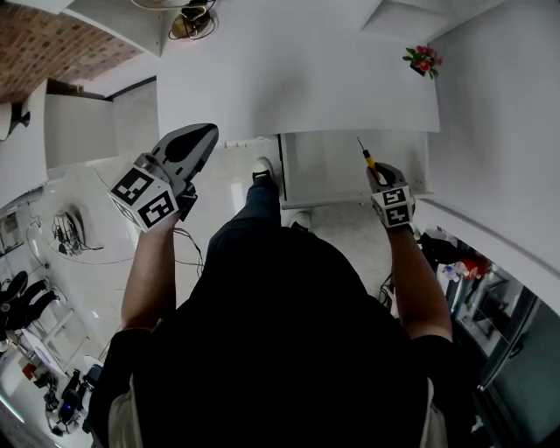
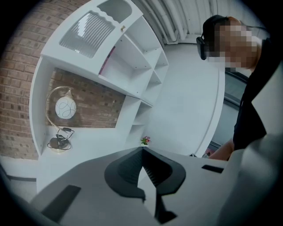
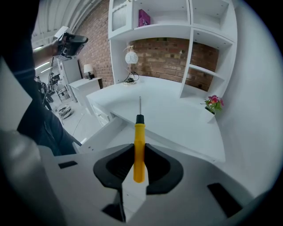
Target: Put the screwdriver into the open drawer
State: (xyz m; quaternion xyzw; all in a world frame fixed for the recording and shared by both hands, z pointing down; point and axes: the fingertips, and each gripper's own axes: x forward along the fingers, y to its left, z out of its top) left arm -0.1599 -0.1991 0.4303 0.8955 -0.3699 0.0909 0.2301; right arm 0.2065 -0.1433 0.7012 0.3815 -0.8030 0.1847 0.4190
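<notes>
Just ahead of the person, the right hand-held gripper [image 3: 139, 152] is clamped on the yellow handle of the screwdriver [image 3: 139, 148], whose thin shaft points forward over the open drawer [image 1: 325, 168]. To the left, the left hand-held gripper [image 1: 203, 138] is held in the air, well apart from the drawer, with its jaws closed tip to tip on nothing. Beyond the drawer lies the white surface [image 1: 297, 83], with flowers [image 1: 422, 59] at its far right corner and a round lamp [image 1: 192, 19] at the far left.

We stand in a home-style study: a white desk [image 3: 177, 114], white shelves [image 3: 208, 39] against a brick wall [image 3: 163, 57], a globe lamp [image 3: 131, 57] far left, flowers [image 3: 213, 102] right.
</notes>
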